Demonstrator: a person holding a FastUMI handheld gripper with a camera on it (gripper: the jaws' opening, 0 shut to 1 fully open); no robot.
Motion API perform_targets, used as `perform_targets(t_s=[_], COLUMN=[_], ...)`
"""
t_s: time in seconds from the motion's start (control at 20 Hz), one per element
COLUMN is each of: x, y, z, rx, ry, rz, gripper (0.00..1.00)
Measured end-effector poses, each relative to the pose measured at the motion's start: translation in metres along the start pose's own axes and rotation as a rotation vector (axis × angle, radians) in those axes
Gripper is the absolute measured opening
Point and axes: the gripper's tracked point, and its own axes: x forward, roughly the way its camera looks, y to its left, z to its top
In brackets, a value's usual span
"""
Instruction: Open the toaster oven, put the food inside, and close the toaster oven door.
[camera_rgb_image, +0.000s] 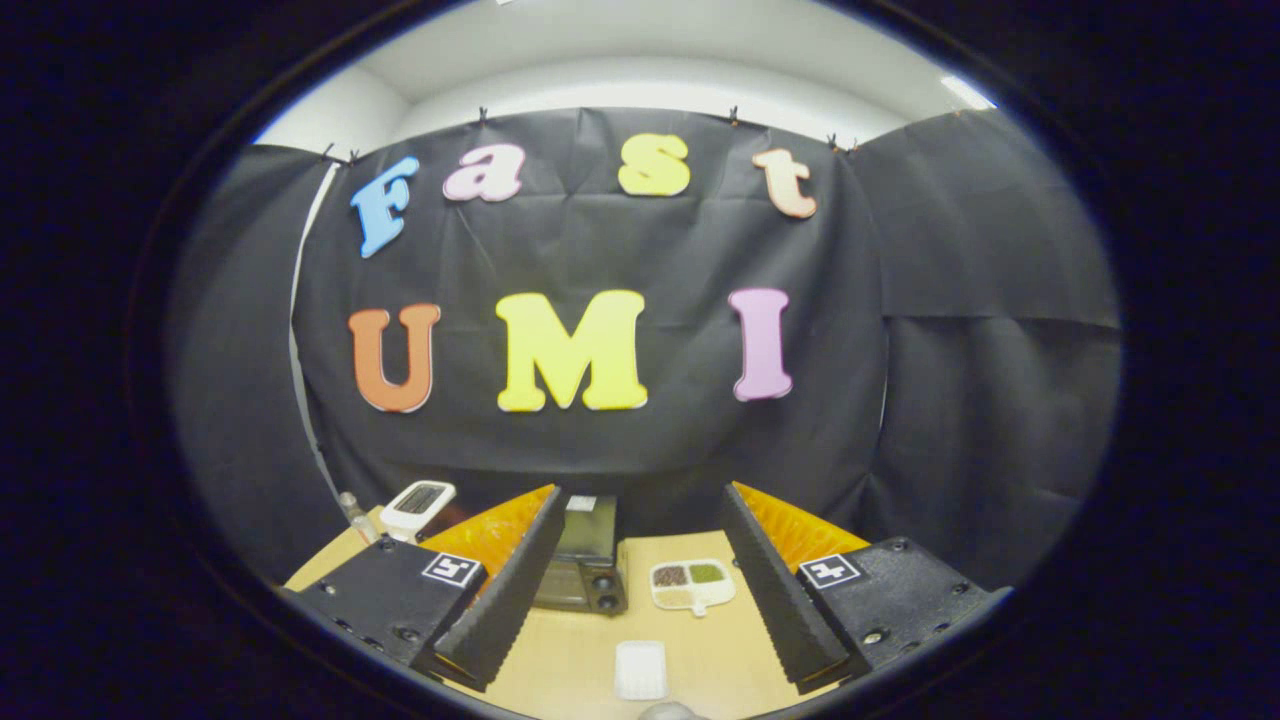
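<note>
My gripper (640, 665) is open, its two fingers spread wide above a light wooden table (590, 650) with nothing between them. Beyond the left finger (500, 600) stands a dark toaster oven (585, 565), partly hidden by that finger, with its door up and two knobs at its lower right. To the right of the oven lies a white divided dish (692, 584) holding portions of dark, green and pale food. Between the fingers, nearer to me, a small white rectangular tray (640, 668) rests on the table.
A white device with a dark grille (418, 505) stands at the back left corner of the table, a thin clear object (352, 512) beside it. Black cloth walls close the booth behind and on both sides. A rounded grey object (668, 711) shows just below the white tray.
</note>
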Motion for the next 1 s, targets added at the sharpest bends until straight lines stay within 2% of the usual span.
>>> perform_targets(t_s=[0.2, 0.5, 1.0], x=[-0.034, -0.055, -0.067], y=[-0.038, -0.077, -0.124], z=[0.018, -0.001, -0.030], rx=[-0.046, 0.000, 0.050], ry=[-0.055, -0.037, -0.017], rz=[0.024, 0.056, 0.014], gripper=[1.00, 1.00, 1.00])
